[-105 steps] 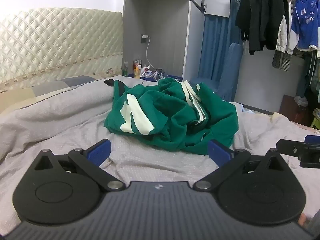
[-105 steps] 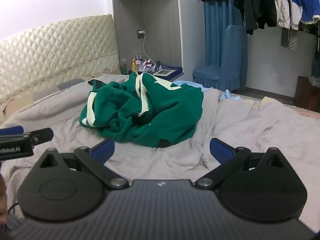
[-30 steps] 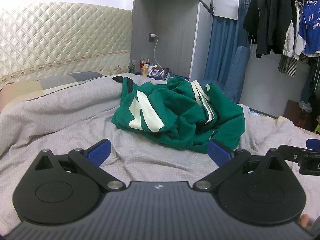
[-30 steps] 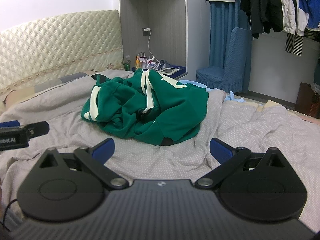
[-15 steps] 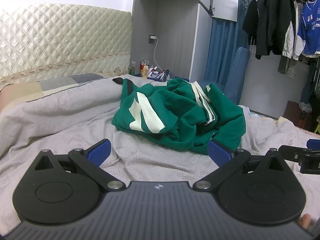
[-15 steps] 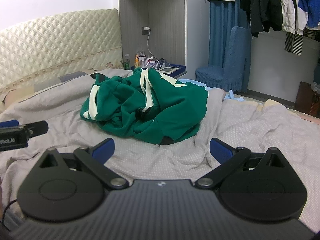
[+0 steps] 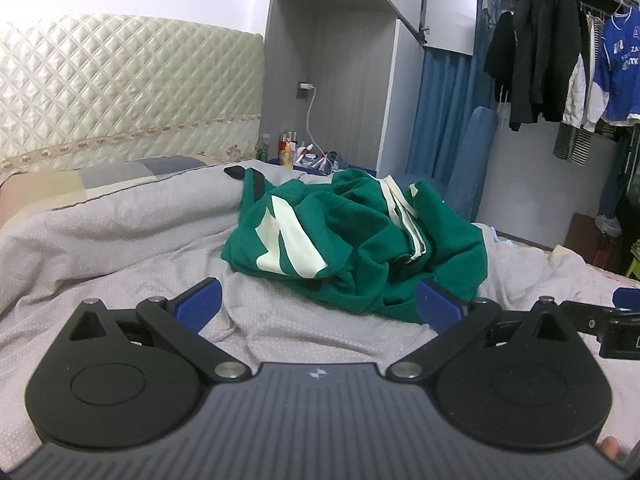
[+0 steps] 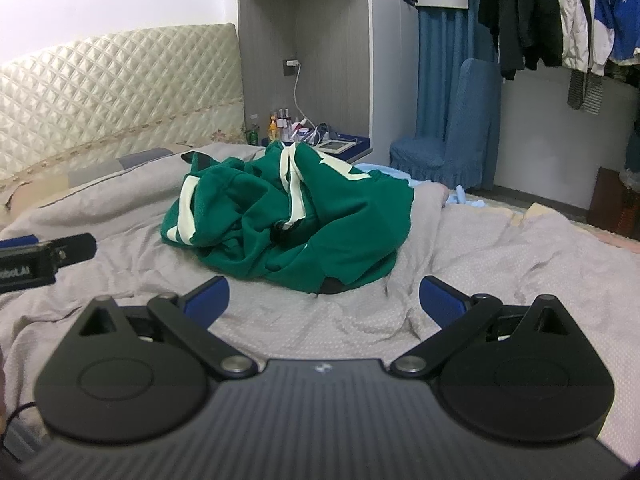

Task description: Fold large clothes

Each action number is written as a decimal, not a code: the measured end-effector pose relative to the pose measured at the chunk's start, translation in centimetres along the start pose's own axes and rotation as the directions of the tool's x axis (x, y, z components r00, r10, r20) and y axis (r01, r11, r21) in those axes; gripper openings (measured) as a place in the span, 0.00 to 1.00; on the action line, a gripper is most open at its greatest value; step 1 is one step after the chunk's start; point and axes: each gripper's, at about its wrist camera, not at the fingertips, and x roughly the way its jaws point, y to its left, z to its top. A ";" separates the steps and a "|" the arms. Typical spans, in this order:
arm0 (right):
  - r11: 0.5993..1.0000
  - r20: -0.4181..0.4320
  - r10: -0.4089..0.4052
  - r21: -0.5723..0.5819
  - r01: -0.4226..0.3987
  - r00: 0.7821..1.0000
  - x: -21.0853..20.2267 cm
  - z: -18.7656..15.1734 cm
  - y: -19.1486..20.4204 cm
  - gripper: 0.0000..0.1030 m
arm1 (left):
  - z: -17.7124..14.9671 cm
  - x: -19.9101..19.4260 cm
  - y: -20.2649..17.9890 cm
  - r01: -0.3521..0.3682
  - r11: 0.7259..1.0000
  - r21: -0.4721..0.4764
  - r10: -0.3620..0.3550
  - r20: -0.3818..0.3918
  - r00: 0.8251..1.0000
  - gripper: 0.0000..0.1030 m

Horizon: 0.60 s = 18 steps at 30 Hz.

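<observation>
A crumpled green garment with cream stripes (image 7: 360, 240) lies in a heap on the grey bedcover (image 7: 120, 240); it also shows in the right wrist view (image 8: 292, 224). My left gripper (image 7: 318, 304) is open and empty, just short of the heap's near edge. My right gripper (image 8: 324, 296) is open and empty, just short of the heap's near edge. Each gripper shows at the edge of the other's view, the right one (image 7: 612, 328) and the left one (image 8: 40, 260).
A quilted cream headboard (image 7: 120, 100) stands at the back left. A grey cabinet with bottles on a bedside shelf (image 7: 296, 152) is behind the bed. A blue covered chair (image 8: 452, 136) and hanging clothes (image 7: 540, 48) are at the right. A phone-like dark object (image 7: 236, 172) lies behind the garment.
Both grippers have crept a little closer to the garment and tilted slightly. Both stay open and the garment has not moved.
</observation>
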 end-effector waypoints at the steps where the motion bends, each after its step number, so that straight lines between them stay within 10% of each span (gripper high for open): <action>1: 1.000 -0.003 -0.002 0.004 0.002 1.000 0.1 0.0 0.0 1.00 | 0.0 0.1 0.1 -0.002 1.000 0.000 0.002 0.000 1.000 1.00; 18: 0.994 -0.076 0.083 0.072 -0.078 0.994 4.3 7.0 -0.8 1.00 | 5.4 5.6 2.3 -0.011 0.998 -0.060 0.008 -0.049 0.999 1.00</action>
